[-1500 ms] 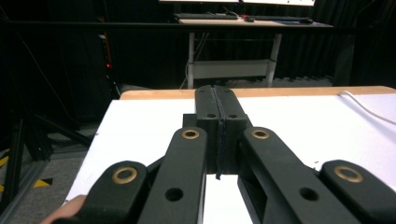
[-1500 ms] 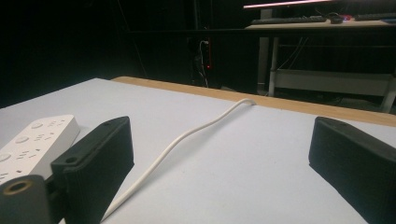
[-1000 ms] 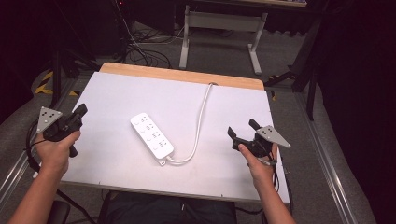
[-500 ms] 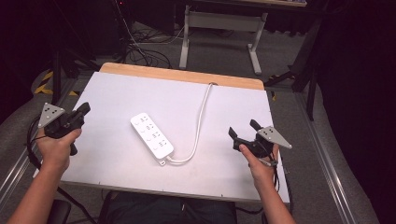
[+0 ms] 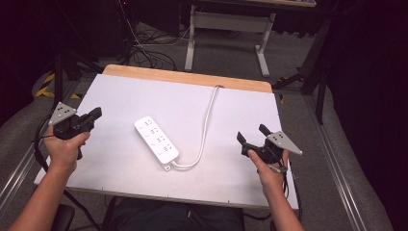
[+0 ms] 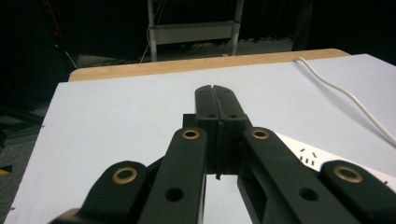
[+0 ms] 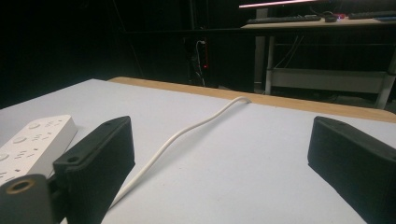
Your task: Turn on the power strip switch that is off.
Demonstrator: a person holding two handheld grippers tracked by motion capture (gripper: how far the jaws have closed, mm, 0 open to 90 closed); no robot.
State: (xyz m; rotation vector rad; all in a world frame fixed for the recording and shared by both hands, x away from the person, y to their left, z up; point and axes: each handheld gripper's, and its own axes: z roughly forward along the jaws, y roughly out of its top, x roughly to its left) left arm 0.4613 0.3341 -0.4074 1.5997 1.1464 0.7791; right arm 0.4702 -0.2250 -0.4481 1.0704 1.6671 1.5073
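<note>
On the white tabletop (image 5: 144,173): one white power strip (image 5: 156,143), lying flat at an angle near the middle, closer to the left gripper than the right. One white cord (image 5: 204,127) leaves its near end, loops right, then runs away to the far edge of the table and drops out of sight there. Socket count hard to make out; several rows of holes. Two grippers, one in each hand. Left gripper (image 5: 94,114) at the left table edge, jaws clenched together on nothing, well apart from the strip. In the left gripper view the strip (image 6: 336,161) is mostly hidden behind the jaws, only a corner showing. Right gripper (image 5: 251,135) near the right edge, jaws spread wide, released, holding nothing. In the right gripper view the strip (image 7: 32,140) is cut off at the left edge, and the cord (image 7: 187,133) passes between the jaws farther off.
</note>
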